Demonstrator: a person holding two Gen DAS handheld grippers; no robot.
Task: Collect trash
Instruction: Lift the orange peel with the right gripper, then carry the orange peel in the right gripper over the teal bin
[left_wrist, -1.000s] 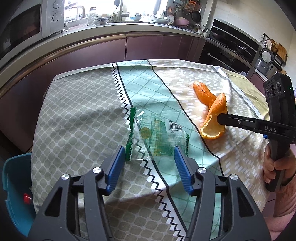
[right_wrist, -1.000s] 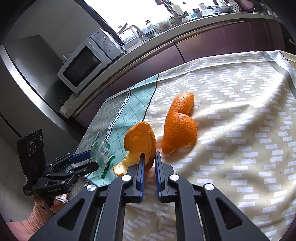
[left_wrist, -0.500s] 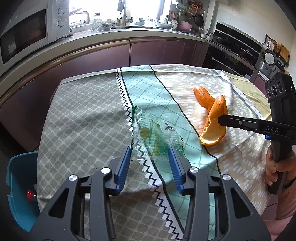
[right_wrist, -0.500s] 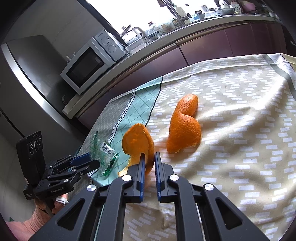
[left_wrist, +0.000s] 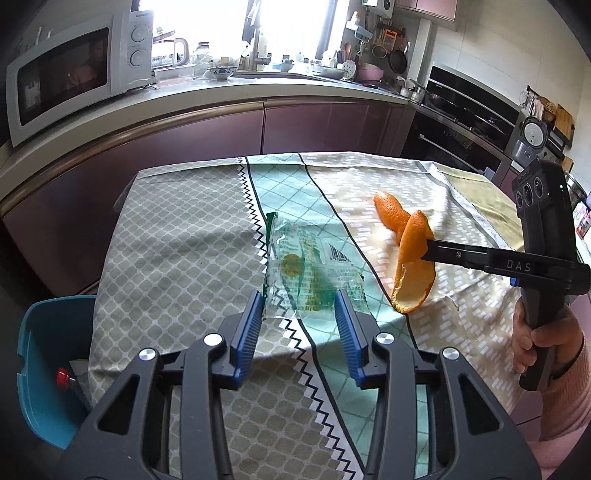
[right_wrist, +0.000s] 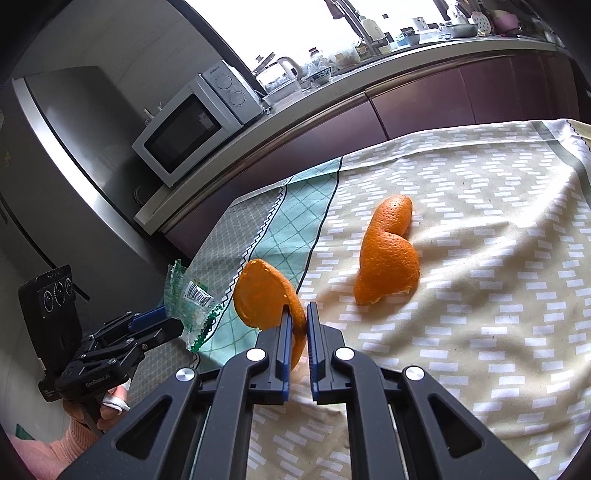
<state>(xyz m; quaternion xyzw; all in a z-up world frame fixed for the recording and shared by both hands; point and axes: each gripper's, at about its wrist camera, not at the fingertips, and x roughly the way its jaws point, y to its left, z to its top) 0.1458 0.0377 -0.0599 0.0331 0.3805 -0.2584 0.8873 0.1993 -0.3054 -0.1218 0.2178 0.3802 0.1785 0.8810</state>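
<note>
A clear plastic wrapper (left_wrist: 310, 266) with green print and a barcode is pinched at its near edge by my left gripper (left_wrist: 299, 314), whose blue pads press on both sides. In the right wrist view the wrapper (right_wrist: 192, 295) stands lifted at the left gripper (right_wrist: 162, 325), by the table's left edge. My right gripper (right_wrist: 296, 321) is shut on a curved orange peel (right_wrist: 262, 295), held just off the cloth. From the left wrist view that peel (left_wrist: 413, 266) hangs from the right gripper (left_wrist: 428, 249). A second orange peel (right_wrist: 388, 258) lies on the cloth beyond.
The table carries a patterned tablecloth (left_wrist: 177, 258). A teal bin (left_wrist: 40, 350) stands on the floor off the table's near left corner, with a small red thing inside. Kitchen counter, microwave (left_wrist: 74, 74) and oven run behind. A hand (left_wrist: 535, 332) grips the right handle.
The left jaws narrowed onto the wrapper and lifted it, so it now stands crumpled between the pads. The right gripper stayed shut on its peel and raised it slightly off the cloth.
</note>
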